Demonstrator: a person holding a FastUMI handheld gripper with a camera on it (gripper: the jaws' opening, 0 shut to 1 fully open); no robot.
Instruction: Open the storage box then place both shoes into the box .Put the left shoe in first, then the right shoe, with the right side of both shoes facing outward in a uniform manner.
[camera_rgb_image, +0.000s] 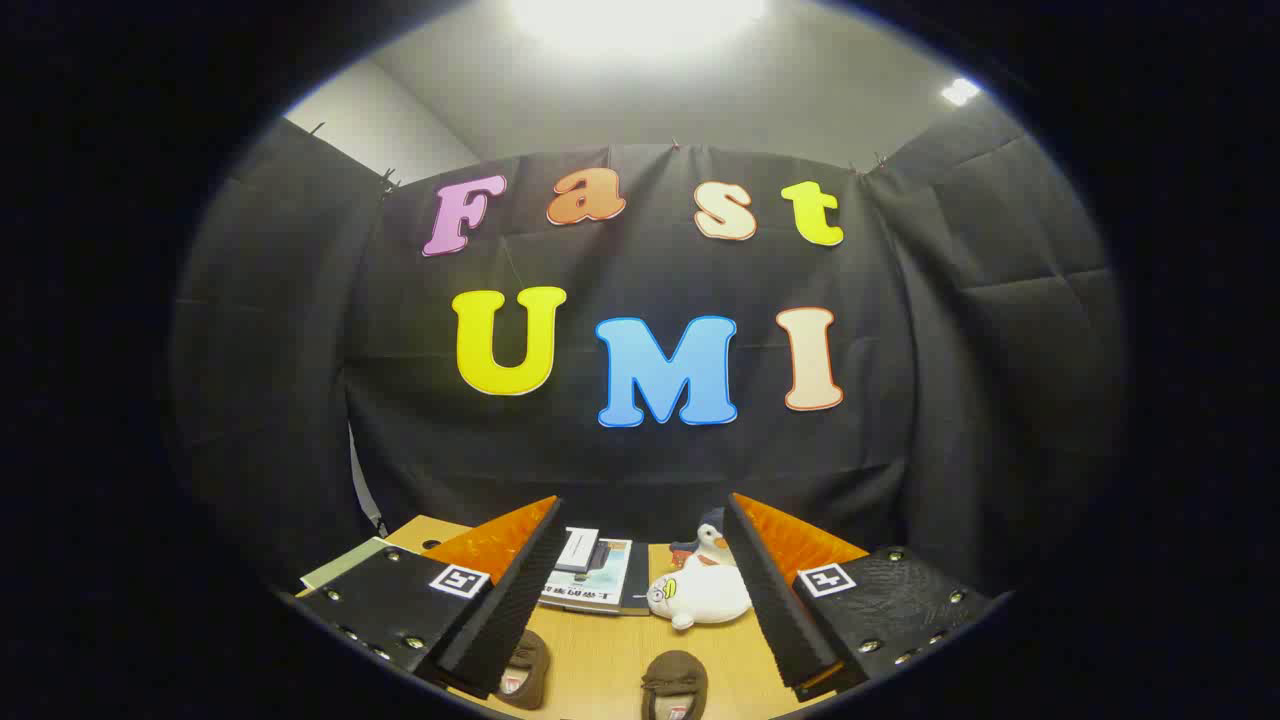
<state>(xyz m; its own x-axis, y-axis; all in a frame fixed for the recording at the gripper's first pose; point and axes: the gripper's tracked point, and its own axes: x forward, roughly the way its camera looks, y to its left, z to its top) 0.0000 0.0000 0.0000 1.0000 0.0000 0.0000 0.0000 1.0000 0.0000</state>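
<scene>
Two fingers of the hand-held gripper (640, 590) stand wide apart, with nothing pinched between them, raised above a wooden counter (600, 660). Below and between the fingers lie two brown shoes: the left-hand shoe (525, 672) sits just under the inner edge of the left finger (partly hidden by it), and the right-hand shoe (674, 686) lies nearer the middle of the gap, close to the counter's near edge. Which is the left shoe and which the right of the pair cannot be told from here. The two shoes are apart from each other, neither touching the fingers.

Beyond the shoes, toward the counter's far edge, a white plush toy (703, 592) lies on its side between the fingers, with a small penguin figure (708, 543) standing just behind it. Beside the plush, to its left, a book (592, 582) lies flat with a small white box (576, 548) resting on its far part. A pale green sheet (345, 563) shows at the counter's far left corner, past the left finger.
</scene>
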